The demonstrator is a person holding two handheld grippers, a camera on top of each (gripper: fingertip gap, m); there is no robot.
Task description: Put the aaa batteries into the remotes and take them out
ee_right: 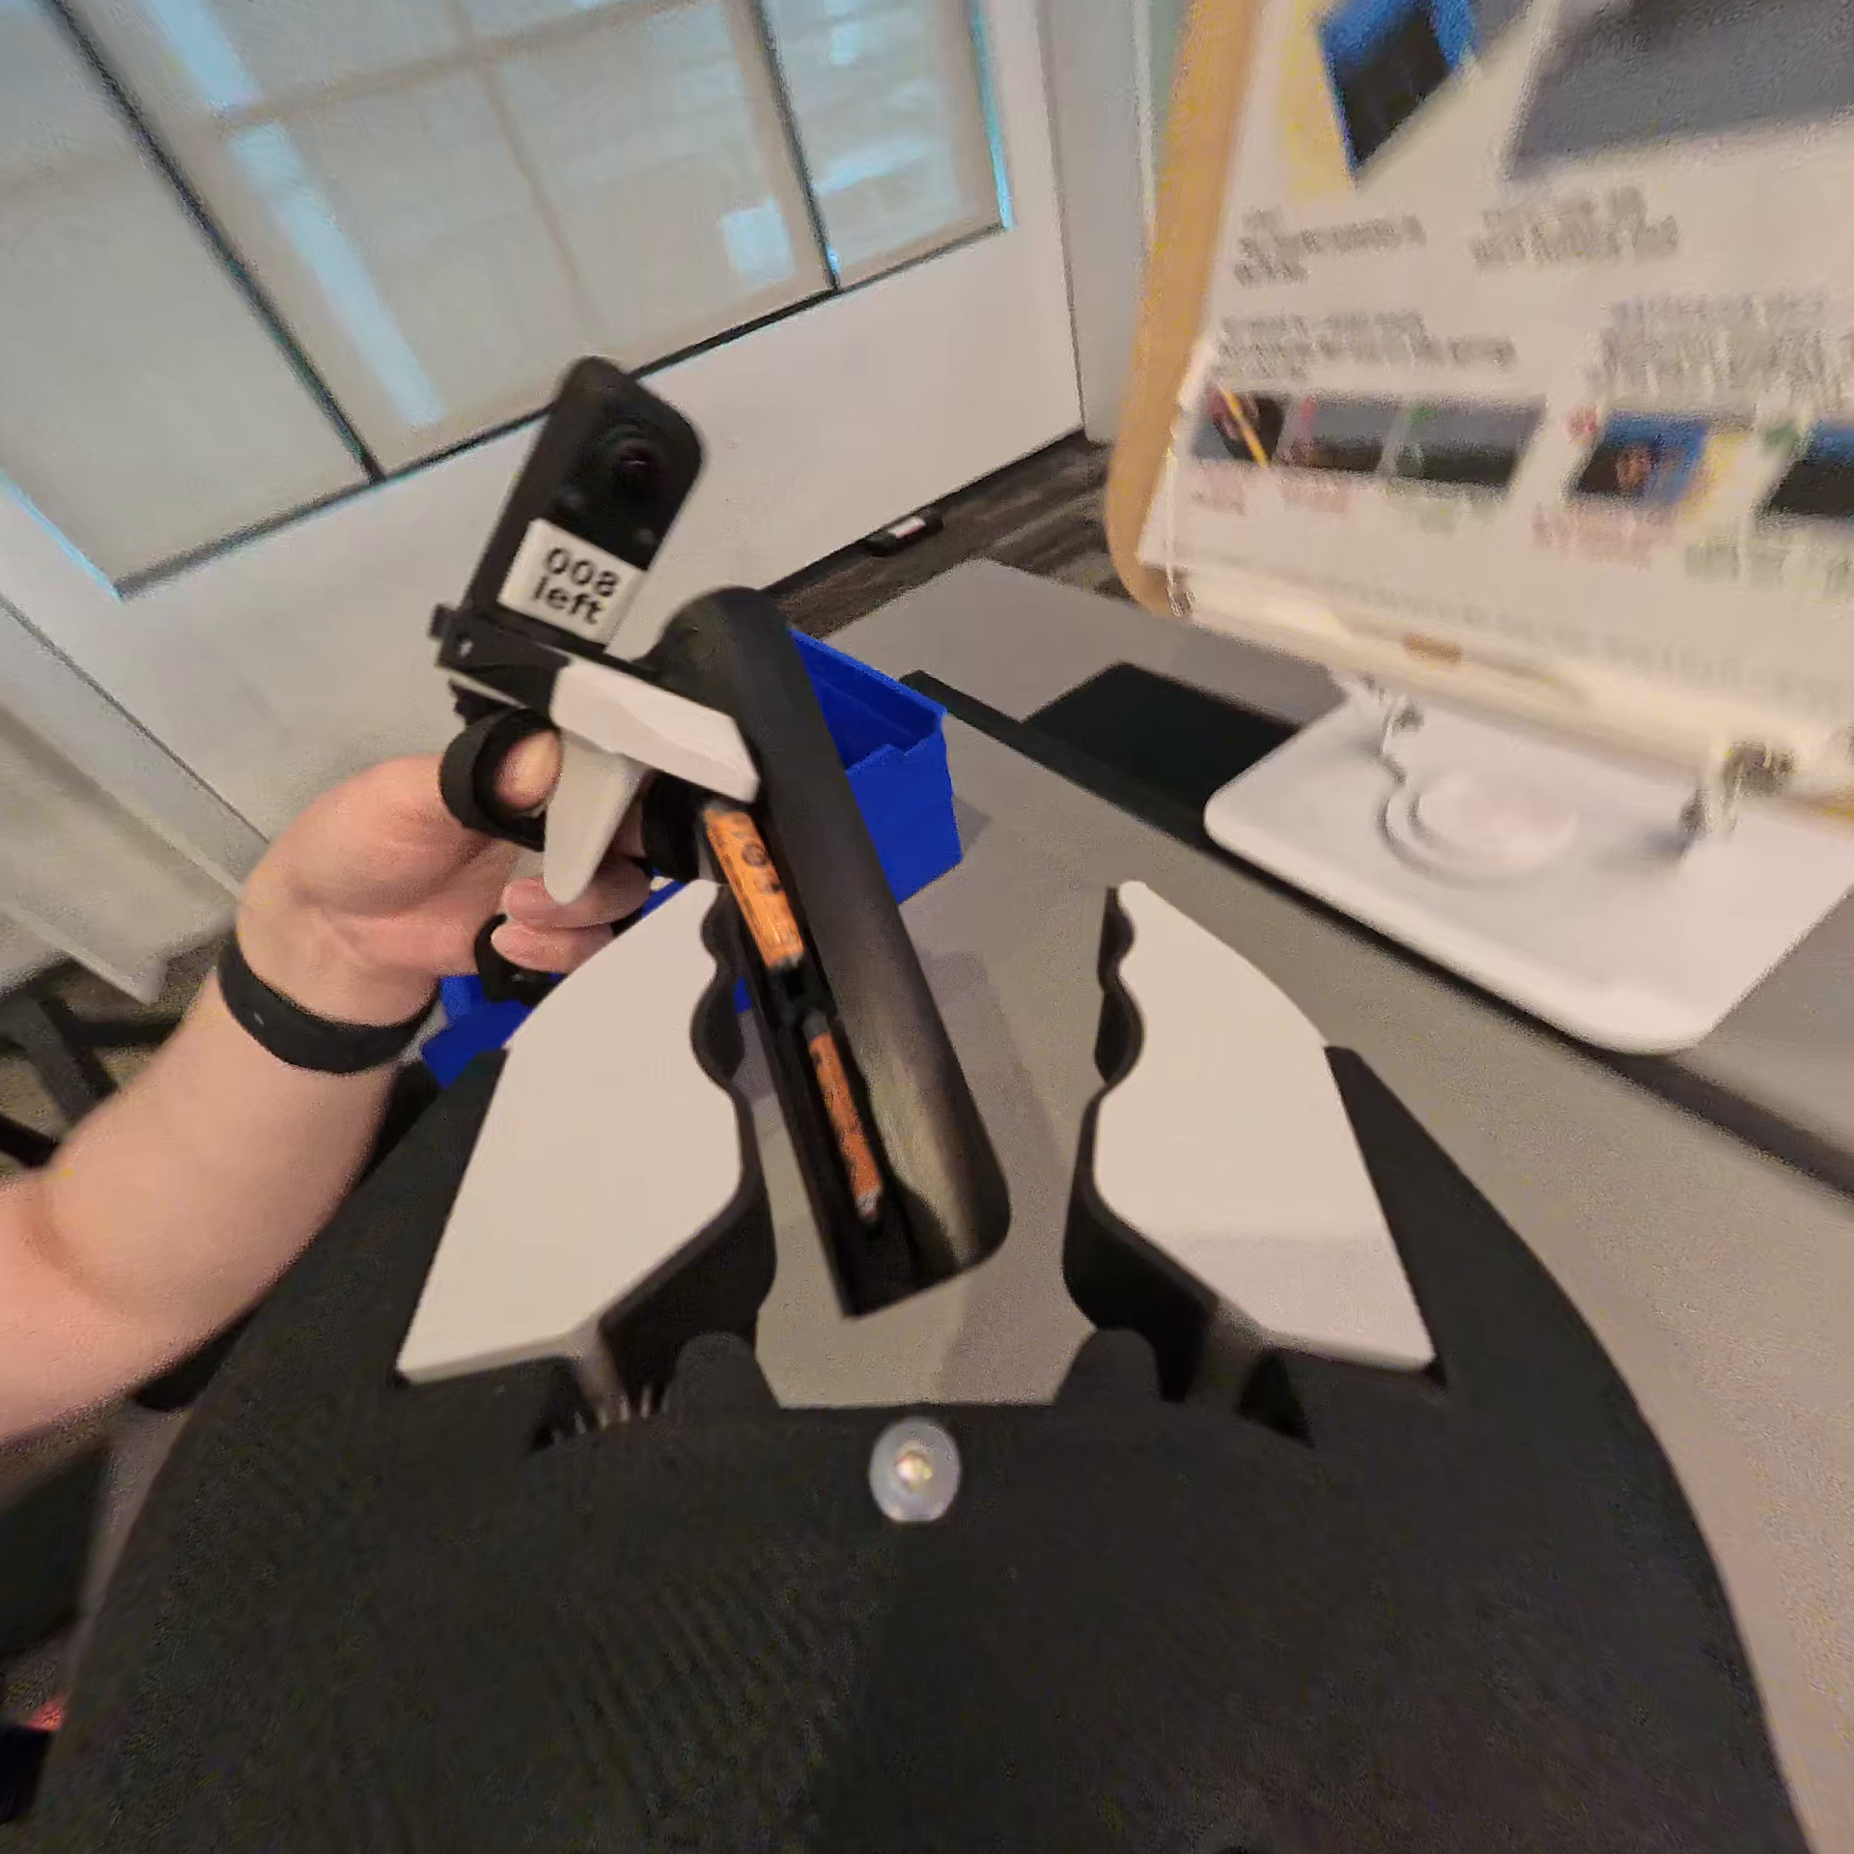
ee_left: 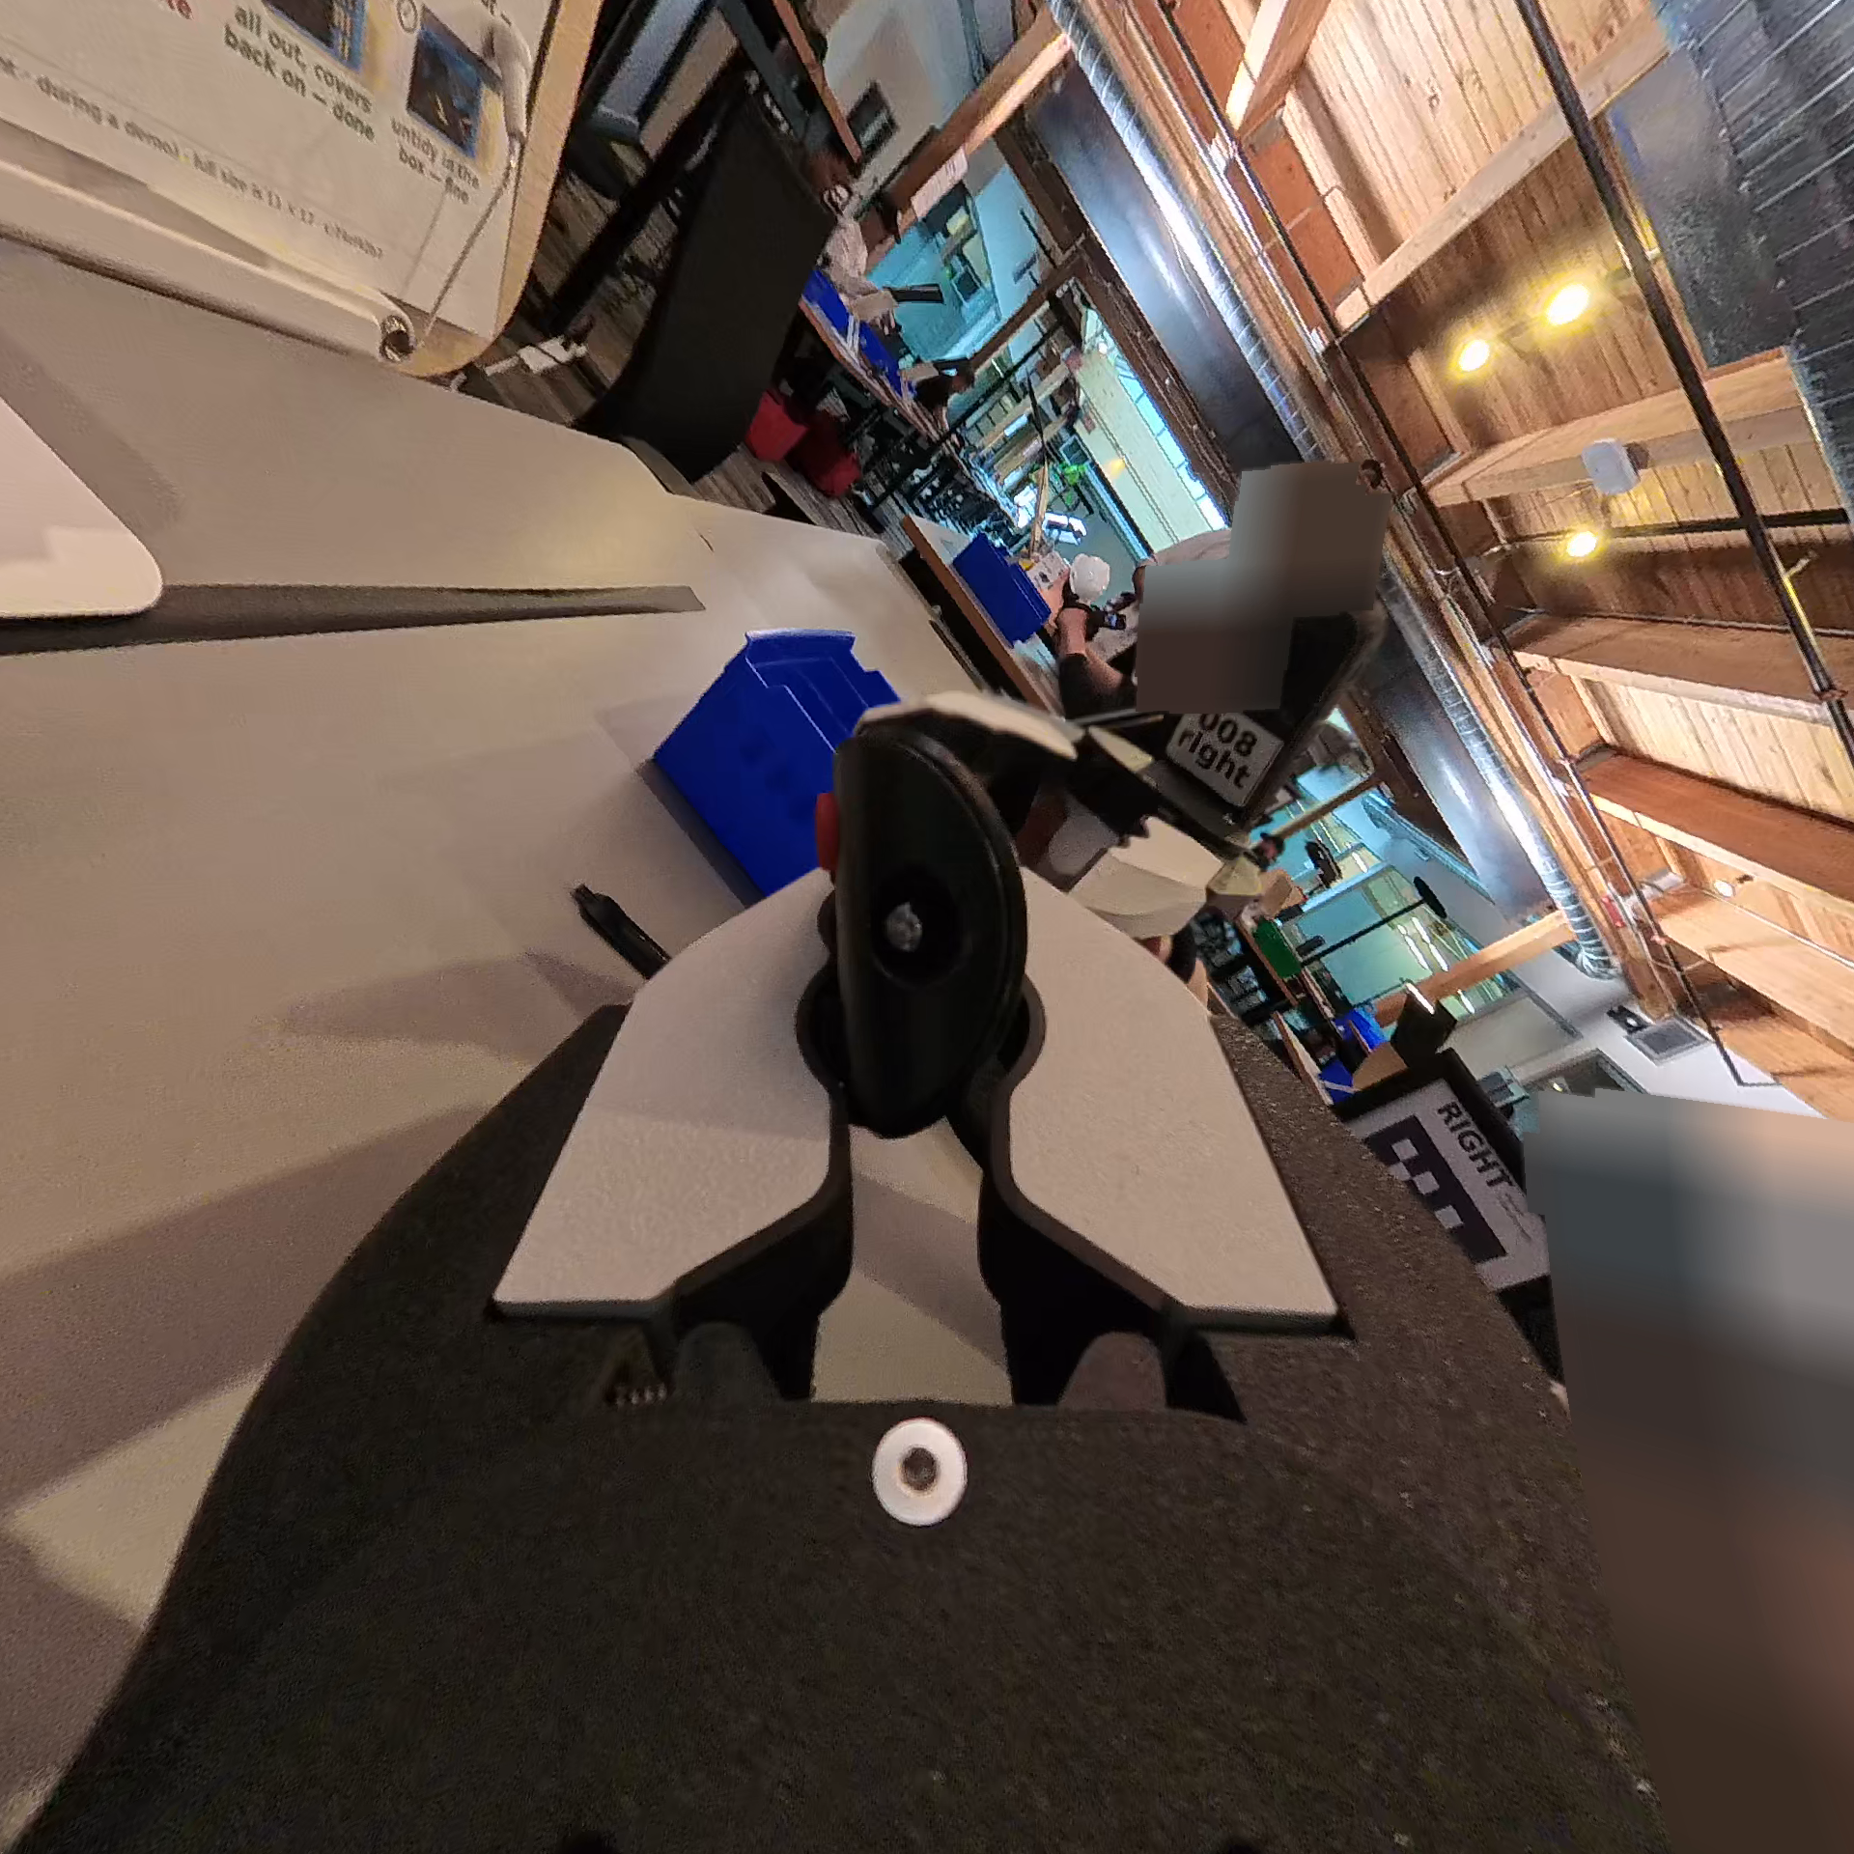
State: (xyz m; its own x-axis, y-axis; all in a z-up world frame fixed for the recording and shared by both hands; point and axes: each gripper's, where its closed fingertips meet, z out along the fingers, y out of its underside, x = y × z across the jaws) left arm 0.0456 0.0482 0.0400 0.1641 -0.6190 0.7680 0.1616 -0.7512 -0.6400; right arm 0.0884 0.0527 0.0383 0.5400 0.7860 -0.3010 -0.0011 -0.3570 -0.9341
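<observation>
Between your right gripper's point(ee_right: 918, 1013) spread, empty fingers hangs the remote point(ee_right: 883, 1003), clamped at its far end by your left gripper point(ee_left: 918, 1003). Its long axis slants toward the right wrist camera, open bay facing left, two batteries point(ee_right: 752, 888) end to end inside. Your right gripper is nearer them.

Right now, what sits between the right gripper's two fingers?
In the right wrist view, the black remote, held up by the left gripper, hangs between the open right gripper fingers, touching neither, its open compartment showing two orange batteries.
</observation>
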